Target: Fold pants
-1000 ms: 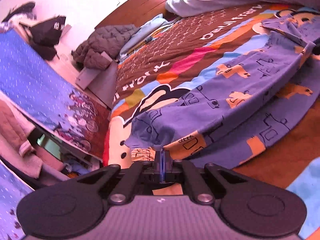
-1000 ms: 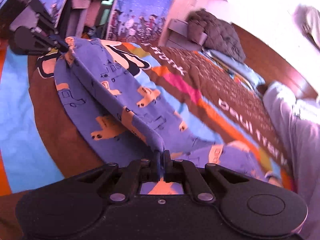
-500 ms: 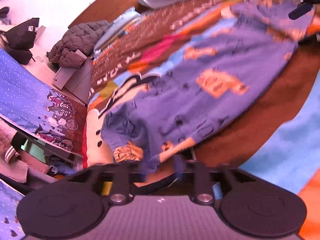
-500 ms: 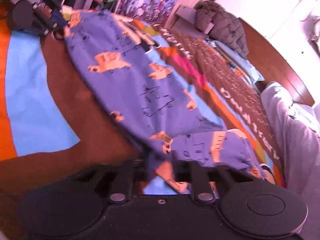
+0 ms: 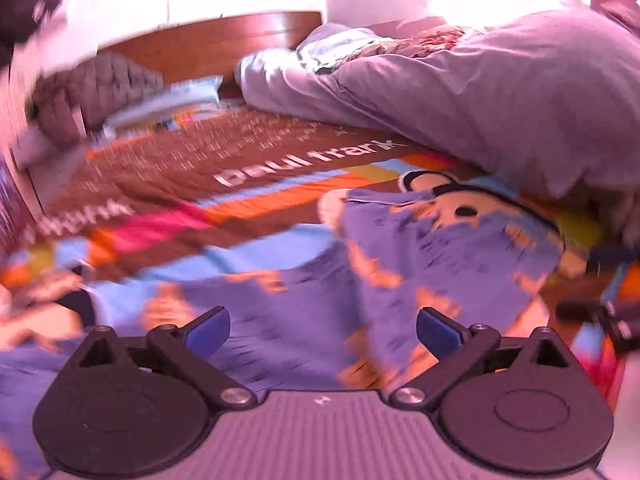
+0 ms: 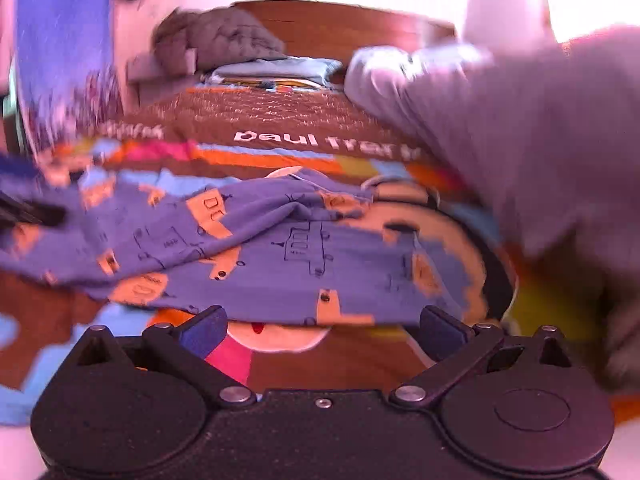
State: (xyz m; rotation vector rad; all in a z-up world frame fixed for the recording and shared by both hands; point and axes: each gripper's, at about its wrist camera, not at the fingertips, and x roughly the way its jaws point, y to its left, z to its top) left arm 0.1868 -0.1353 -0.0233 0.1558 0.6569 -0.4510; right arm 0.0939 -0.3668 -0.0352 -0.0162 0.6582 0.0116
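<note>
**Pants released on the bedspread, both grippers spreading empty**

Left wrist view, blurred by motion. The left gripper (image 5: 323, 330) is seen with its two blue-tipped fingers (image 5: 208, 330) set wide apart and still opening; nothing is clamped between them. The purple pants (image 5: 420, 256), printed with orange patches and dark line drawings, are laid on the striped cartoon bedspread (image 5: 256, 204), and their cloth is seen through the gap between the fingers, lying flat beneath, not pinched. The far end of the garment is spread over a cartoon face printed on the spread. A lilac duvet (image 5: 500, 88) is heaped at the right, close behind the pants. A wooden headboard (image 5: 224, 40) is seen at the back, with a grey quilted jacket (image 5: 88, 92) bundled at the left. At the right edge a dark bit of the other tool (image 5: 592, 316) is glimpsed, too blurred for its state to be read there.

Right wrist view, sharper in the centre. The right gripper (image 6: 322, 330) is likewise held wide and still opening, nothing between the fingers. The near hem of the pants (image 6: 304, 264) is found just beyond the fingertips, apart from both pads. The garment is laid crosswise, wrinkled at its left half, one layer folded over another. The duvet (image 6: 540, 152) is piled to the right, the bedspread (image 6: 280, 120) runs behind, and the jacket (image 6: 216, 40) is seen against the headboard (image 6: 340, 28).
</note>
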